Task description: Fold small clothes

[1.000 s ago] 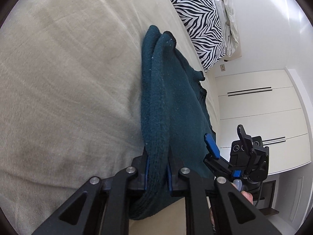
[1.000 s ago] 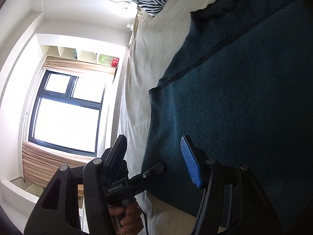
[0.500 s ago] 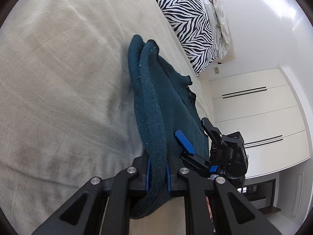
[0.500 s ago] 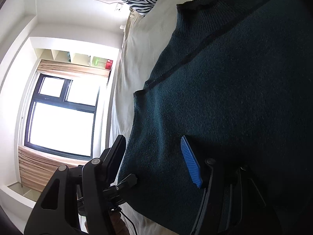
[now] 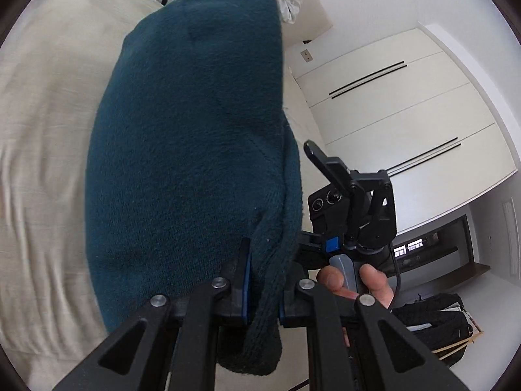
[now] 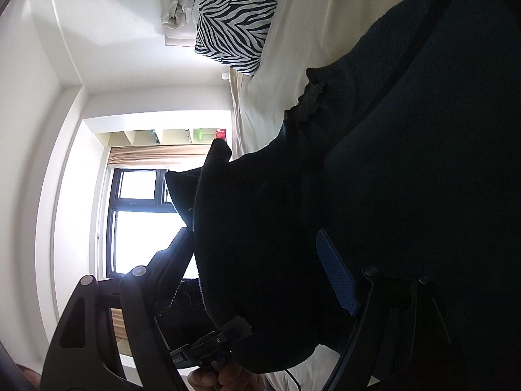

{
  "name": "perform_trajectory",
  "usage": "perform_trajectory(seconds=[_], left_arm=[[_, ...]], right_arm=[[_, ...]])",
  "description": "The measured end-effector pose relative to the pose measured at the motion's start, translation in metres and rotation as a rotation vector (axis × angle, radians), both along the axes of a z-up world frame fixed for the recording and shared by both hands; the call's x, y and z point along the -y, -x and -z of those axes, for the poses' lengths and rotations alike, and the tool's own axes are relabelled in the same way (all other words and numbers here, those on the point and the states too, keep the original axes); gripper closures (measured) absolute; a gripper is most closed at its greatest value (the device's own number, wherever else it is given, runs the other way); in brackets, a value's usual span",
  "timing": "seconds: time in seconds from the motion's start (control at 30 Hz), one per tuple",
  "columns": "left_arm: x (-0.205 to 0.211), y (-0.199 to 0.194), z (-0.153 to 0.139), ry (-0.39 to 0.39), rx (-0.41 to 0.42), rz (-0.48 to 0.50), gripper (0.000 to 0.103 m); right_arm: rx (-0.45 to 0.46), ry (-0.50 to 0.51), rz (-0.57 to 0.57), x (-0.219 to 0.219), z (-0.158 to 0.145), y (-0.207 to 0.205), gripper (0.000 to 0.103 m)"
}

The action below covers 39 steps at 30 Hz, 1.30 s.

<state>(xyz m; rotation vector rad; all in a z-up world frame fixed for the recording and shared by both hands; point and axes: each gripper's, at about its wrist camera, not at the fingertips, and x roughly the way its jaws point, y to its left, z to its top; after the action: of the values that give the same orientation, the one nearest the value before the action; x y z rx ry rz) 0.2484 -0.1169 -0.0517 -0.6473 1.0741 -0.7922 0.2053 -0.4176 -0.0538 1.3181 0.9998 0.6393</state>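
1. Teal fuzzy knit sweater [image 5: 189, 150] lies on the beige bed cover [image 5: 42, 130], one edge lifted up.
2. The left gripper [image 5: 263, 280] is squeezed tight on that lifted edge.
3. The right gripper [image 6: 260, 260] is wide open, holding nothing, with sweater cloth between its fingers.
4. The sweater stretches away from both claws toward the zebra-striped pillow [image 6: 234, 16].
5. It looks thick, soft and floppy.
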Motion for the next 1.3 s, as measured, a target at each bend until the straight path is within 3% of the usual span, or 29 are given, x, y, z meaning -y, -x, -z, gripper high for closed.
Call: perform_trajectory(seconds=[0.07,0.2,0.33,0.37,0.43,0.5,0.63,0.83,1.03,1.2,1.3], left_arm=[[0.033,-0.003,0.019,-0.037,-0.019,0.036,0.09],[0.067,0.002,0.049,-0.074,-0.047,0.095,0.086],[0.066,0.012,0.041,-0.026,-0.012,0.132,0.052],[0.064,0.015,0.037,-0.024,0.0,0.134,0.05],[0.055,0.021,0.028,-0.037,0.032,0.13,0.044],[0.045,0.031,0.022,-0.04,0.057,0.127,0.044],[0.023,0.063,0.016,-0.051,0.078,0.103,0.044],[0.012,0.072,-0.001,-0.06,0.121,0.09,0.043],[-0.007,0.068,-0.01,-0.034,0.138,0.078,0.043],[0.005,0.066,-0.013,-0.05,0.139,0.087,0.042],[0.01,0.061,-0.011,-0.067,0.134,0.089,0.042]], right_arm=[[-0.023,-0.019,0.019,0.02,0.009,-0.001,0.024],[-0.072,0.049,0.024,0.047,0.026,-0.001,0.024],[-0.039,0.106,-0.001,0.039,0.028,-0.008,0.027],[-0.035,0.128,-0.007,0.034,0.028,-0.013,0.029],[-0.039,0.189,-0.028,0.02,0.032,-0.028,0.04],[-0.054,0.248,-0.058,0.016,0.032,-0.026,0.061],[-0.097,0.367,-0.073,0.015,0.04,-0.032,0.088],[-0.062,0.515,-0.051,0.034,0.016,-0.03,0.09],[-0.054,0.564,-0.01,0.081,-0.011,-0.03,0.091],[-0.087,0.592,-0.008,0.111,-0.004,-0.027,0.091],[-0.126,0.552,0.022,0.131,0.017,-0.022,0.09]])
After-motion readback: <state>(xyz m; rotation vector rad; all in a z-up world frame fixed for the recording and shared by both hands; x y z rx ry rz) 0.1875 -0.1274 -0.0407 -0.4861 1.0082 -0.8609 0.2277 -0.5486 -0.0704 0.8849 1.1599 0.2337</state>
